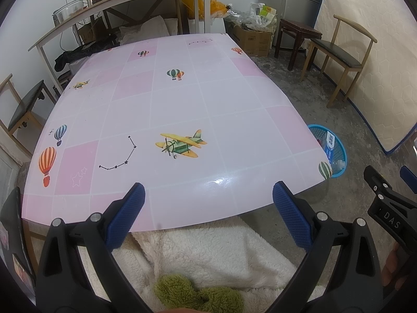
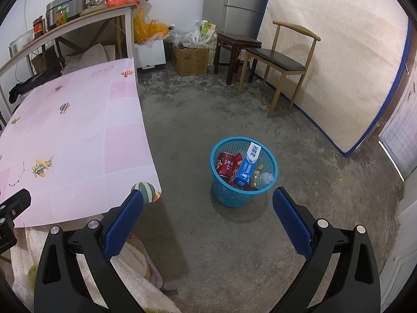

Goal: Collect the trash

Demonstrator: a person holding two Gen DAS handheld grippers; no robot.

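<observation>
A blue mesh waste basket [image 2: 221, 193] stands on the concrete floor to the right of the table. It holds a red can [image 2: 226, 165], a blue and white carton [image 2: 247, 166] and a clear plastic bottle [image 2: 262, 178]. My right gripper [image 2: 208, 203] hovers open just in front of the basket, nothing between its blue pads. My left gripper [image 1: 208, 200] is open over the near edge of the pink table [image 1: 169, 104], holding nothing. The basket [image 1: 337, 151] peeks out past the table's right corner in the left wrist view.
A wooden chair [image 2: 281, 62] and a dark stool [image 2: 235, 49] stand against a leaning mattress [image 2: 338, 60] at the back right. A cardboard box [image 2: 190, 61] sits by the fridge [image 2: 234, 2]. A cluttered shelf [image 1: 117, 2] runs behind the table. A fluffy white garment [image 1: 213, 255] is below.
</observation>
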